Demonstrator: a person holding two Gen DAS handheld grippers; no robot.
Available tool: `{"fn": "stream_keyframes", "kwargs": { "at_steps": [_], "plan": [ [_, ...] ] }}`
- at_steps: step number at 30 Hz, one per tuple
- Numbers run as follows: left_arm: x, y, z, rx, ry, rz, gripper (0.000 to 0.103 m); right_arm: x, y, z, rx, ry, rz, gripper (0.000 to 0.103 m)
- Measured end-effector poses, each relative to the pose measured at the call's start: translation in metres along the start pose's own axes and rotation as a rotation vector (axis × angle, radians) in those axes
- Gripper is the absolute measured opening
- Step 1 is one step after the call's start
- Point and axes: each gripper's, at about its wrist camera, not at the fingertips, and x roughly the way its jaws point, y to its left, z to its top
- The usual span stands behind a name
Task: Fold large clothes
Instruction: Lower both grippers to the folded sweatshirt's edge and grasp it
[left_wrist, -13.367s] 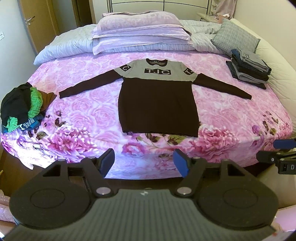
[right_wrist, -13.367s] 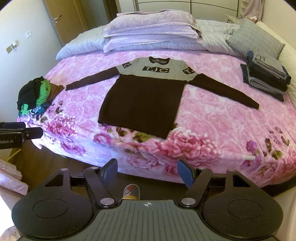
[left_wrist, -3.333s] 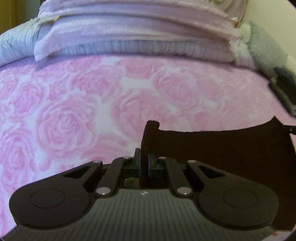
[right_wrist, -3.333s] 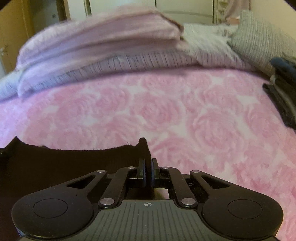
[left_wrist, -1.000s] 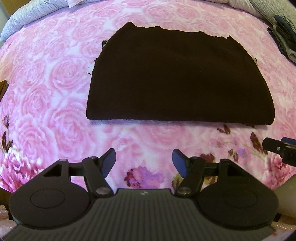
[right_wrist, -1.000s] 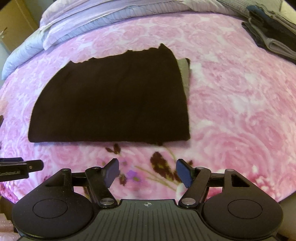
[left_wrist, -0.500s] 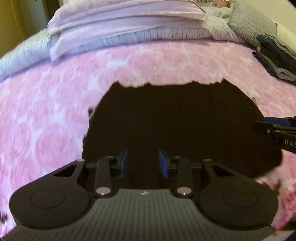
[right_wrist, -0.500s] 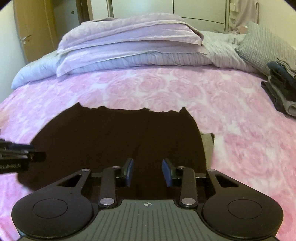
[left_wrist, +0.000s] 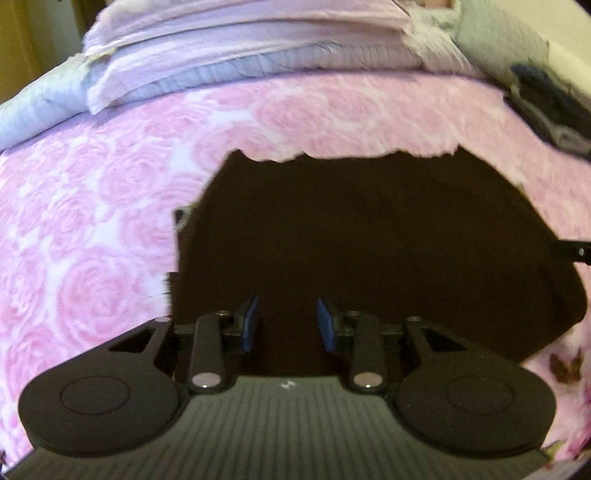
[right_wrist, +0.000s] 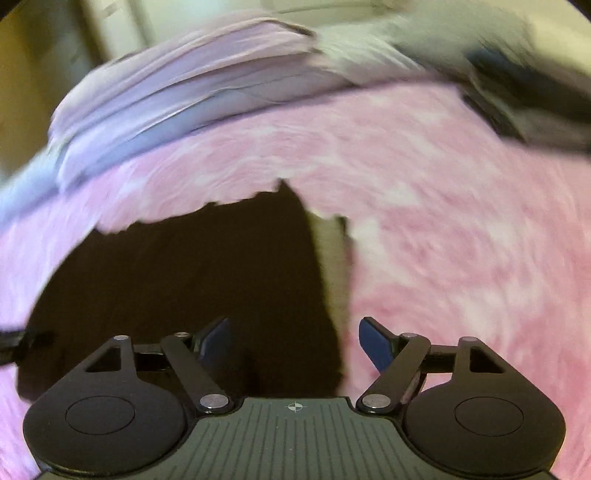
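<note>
Closer now than a second ago, both views filling with the folded dark sweater (left_wrist: 369, 236) where its whole outline and a strip of flowered hem below it showed before. Left gripper (left_wrist: 287, 325) low at centre frame, blue pads (left_wrist: 251, 321) partly apart after narrowing from a wider spread, hanging over the near part of the dark cloth with nothing pinched between them. Right gripper (right_wrist: 295, 341) at bottom centre of its own view, jaws spread wide, just reopened after a brief narrowing, straddling the sweater's right edge: one pad over dark fabric, the other over pink bedspread (right_wrist: 461, 221); contact with the cloth cannot be told through the blur. Sweater lying flat across the middle of the pink rose bedspread (left_wrist: 92, 221), ragged far edge toward the upper half of the frame, a grey strip (right_wrist: 332, 258) peeking out along its right side in the right view. Stacked lilac pillows (left_wrist: 240, 40) across the top of the left view, a dark pile of folded clothes (left_wrist: 546, 107) at upper right, both well apart from the sweater. Tip of the other gripper poking in at the right edge of the left view (left_wrist: 576, 253). Heavy motion smear over the whole right view.
</note>
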Motion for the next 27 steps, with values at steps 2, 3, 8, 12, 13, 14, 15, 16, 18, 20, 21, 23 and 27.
{"fn": "stream_keyframes", "kwargs": {
  "at_steps": [2,3,8,12,13,14,15,16,18,20,21,23,27],
  "plan": [
    [-0.004,0.013,-0.002,-0.059,0.002,-0.023,0.031,0.010,-0.017,-0.001,0.096,0.044,0.039,0.074],
    [-0.003,0.022,-0.001,-0.095,0.009,-0.042,0.031,0.016,-0.026,-0.001,0.153,0.057,0.078,0.074],
    [0.011,0.056,-0.003,-0.240,0.047,-0.111,0.031,0.039,-0.054,-0.012,0.365,0.055,0.224,0.074],
    [0.023,0.067,-0.007,-0.287,0.072,-0.166,0.031,0.046,-0.059,-0.014,0.397,0.035,0.290,0.058],
    [0.024,0.067,-0.007,-0.278,0.072,-0.171,0.031,0.046,-0.059,-0.014,0.400,0.034,0.302,0.048],
    [0.026,0.066,-0.007,-0.266,0.073,-0.176,0.031,0.049,-0.060,-0.014,0.416,0.043,0.322,0.042],
    [0.026,0.067,-0.008,-0.262,0.075,-0.181,0.030,0.051,-0.061,-0.015,0.438,0.053,0.342,0.032],
    [0.026,0.067,-0.009,-0.261,0.077,-0.186,0.030,0.051,-0.060,-0.018,0.456,0.058,0.350,0.030],
    [0.026,0.071,-0.008,-0.263,0.084,-0.205,0.030,0.050,-0.056,-0.015,0.463,0.068,0.320,0.028],
    [0.028,0.075,-0.007,-0.265,0.094,-0.222,0.027,0.048,-0.047,-0.009,0.446,0.089,0.261,0.026],
    [0.029,0.078,-0.007,-0.268,0.100,-0.229,0.025,0.044,-0.037,-0.004,0.406,0.104,0.201,0.025],
    [0.030,0.084,-0.005,-0.282,0.114,-0.245,0.023,0.038,-0.007,0.011,0.272,0.139,0.052,0.024],
    [0.027,0.104,-0.001,-0.367,0.137,-0.295,0.018,0.029,0.113,0.035,-0.215,0.130,-0.289,0.022]
  ]
}}
